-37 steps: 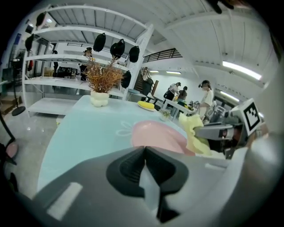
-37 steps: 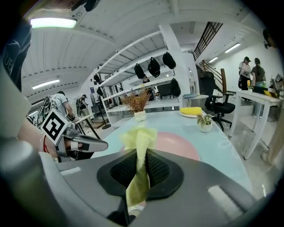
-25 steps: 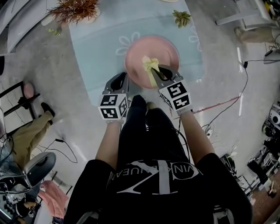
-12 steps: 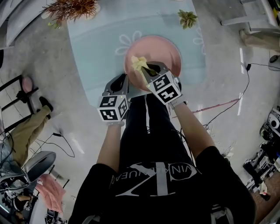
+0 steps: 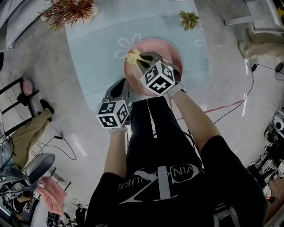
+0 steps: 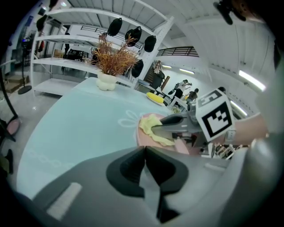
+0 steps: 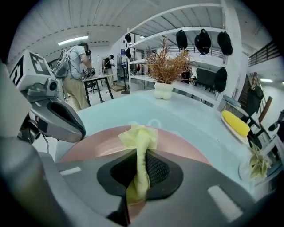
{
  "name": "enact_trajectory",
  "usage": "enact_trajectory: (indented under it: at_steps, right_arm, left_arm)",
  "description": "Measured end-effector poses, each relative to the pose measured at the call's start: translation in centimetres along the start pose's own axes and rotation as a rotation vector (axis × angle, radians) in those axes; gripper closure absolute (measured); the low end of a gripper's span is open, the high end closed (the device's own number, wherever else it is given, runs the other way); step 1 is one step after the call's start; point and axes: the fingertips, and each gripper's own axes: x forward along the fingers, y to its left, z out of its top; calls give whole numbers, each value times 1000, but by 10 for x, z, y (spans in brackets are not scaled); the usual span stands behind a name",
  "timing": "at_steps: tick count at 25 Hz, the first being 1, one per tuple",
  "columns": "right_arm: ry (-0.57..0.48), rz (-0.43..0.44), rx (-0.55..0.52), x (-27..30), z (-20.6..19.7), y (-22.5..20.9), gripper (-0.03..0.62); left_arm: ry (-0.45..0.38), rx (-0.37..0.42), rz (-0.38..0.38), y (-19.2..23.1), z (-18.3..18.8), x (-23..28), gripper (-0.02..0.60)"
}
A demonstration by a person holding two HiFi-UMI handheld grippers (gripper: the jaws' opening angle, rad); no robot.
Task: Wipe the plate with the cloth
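A pink plate (image 5: 173,51) lies on the pale blue table (image 5: 97,57), near its front edge. My right gripper (image 5: 138,59) is shut on a yellow cloth (image 5: 132,56) and holds it over the plate's left part. In the right gripper view the cloth (image 7: 140,137) runs up between the jaws and fans out over the plate (image 7: 93,146). My left gripper (image 5: 120,90) is shut with nothing in it, just off the plate's near-left rim. In the left gripper view its jaws (image 6: 145,153) meet, with the cloth (image 6: 153,127) and the right gripper (image 6: 177,126) beyond.
A dried plant in a white pot (image 5: 71,9) stands at the table's far left and a small green plant (image 5: 190,18) at the far right. A yellow object (image 7: 237,123) lies far right. Cables (image 5: 230,106) and a chair (image 5: 22,95) are on the floor.
My right gripper has swept the cloth from the plate's middle to its far-left part. The left gripper has stayed near the plate's near-left rim.
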Motion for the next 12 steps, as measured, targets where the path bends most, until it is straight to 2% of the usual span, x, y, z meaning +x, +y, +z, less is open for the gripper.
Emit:
enact_trajectory:
  at_steps: [4, 7, 12]
  right_arm:
    - [17, -45, -116, 4, 3, -17, 553]
    - [48, -114, -220, 3, -1, -35, 554]
    - [131, -220, -273, -8, -19, -66, 555]
  left_arm:
    - [8, 7, 22, 1, 0, -1, 581]
    - [5, 25, 41, 1, 0, -1, 581]
    - [7, 55, 59, -1, 0, 0, 581]
